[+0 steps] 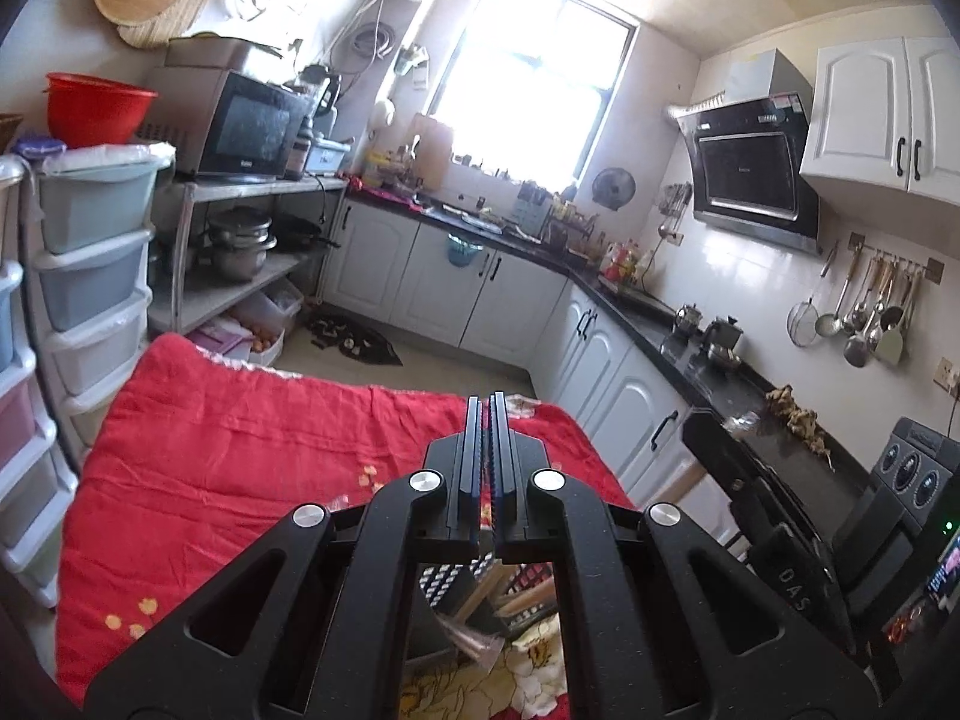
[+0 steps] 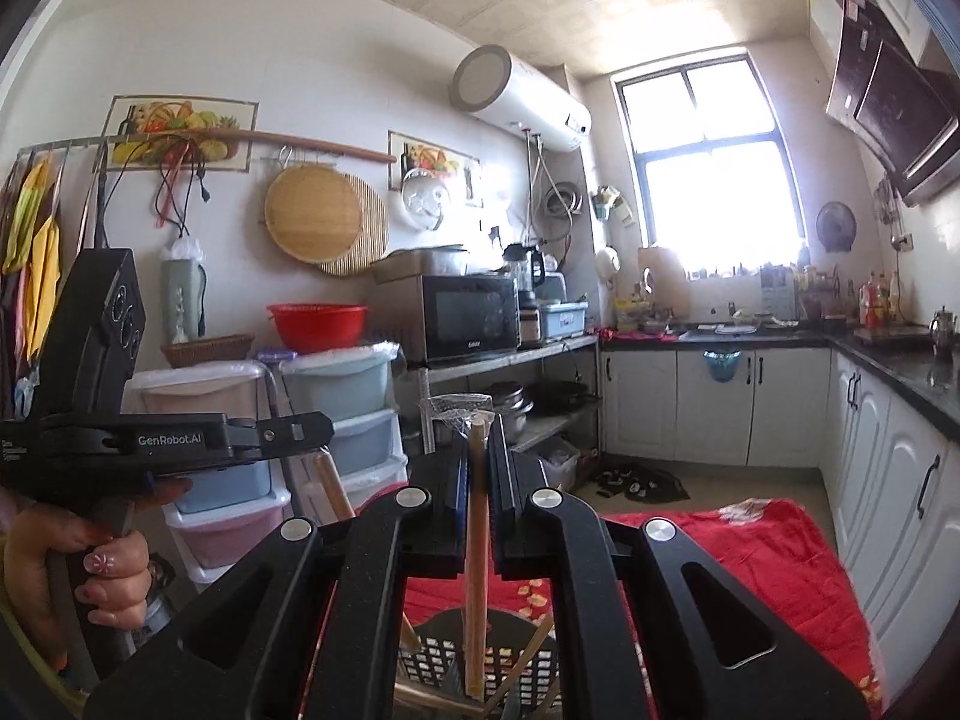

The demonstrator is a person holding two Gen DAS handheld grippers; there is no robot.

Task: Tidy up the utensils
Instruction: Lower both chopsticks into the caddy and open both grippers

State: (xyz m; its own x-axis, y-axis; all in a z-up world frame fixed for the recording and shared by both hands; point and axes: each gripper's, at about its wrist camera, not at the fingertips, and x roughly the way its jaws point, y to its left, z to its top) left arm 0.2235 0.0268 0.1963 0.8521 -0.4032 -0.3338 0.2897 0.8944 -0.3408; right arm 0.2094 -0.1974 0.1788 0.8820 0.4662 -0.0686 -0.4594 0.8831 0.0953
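Note:
My right gripper (image 2: 478,441) is shut on a wooden-handled wire skimmer (image 2: 477,546), held upright. Its mesh head (image 2: 459,408) sticks up above the fingertips and its handle end reaches down into a black perforated utensil basket (image 2: 444,663) that holds other wooden utensils. My left gripper (image 1: 486,405) is shut and empty, raised above the table with the red cloth (image 1: 252,450). The same basket (image 1: 456,591) with wooden handles shows below it, behind the fingers. The left gripper (image 2: 300,433) also shows in the right wrist view, held in a hand at the left.
Stacked plastic drawers (image 1: 90,276) stand left of the table. A metal shelf (image 1: 252,240) holds a microwave and pots. White cabinets with a dark counter (image 1: 648,306) run along the back and right. Ladles hang on a wall rail (image 1: 870,312).

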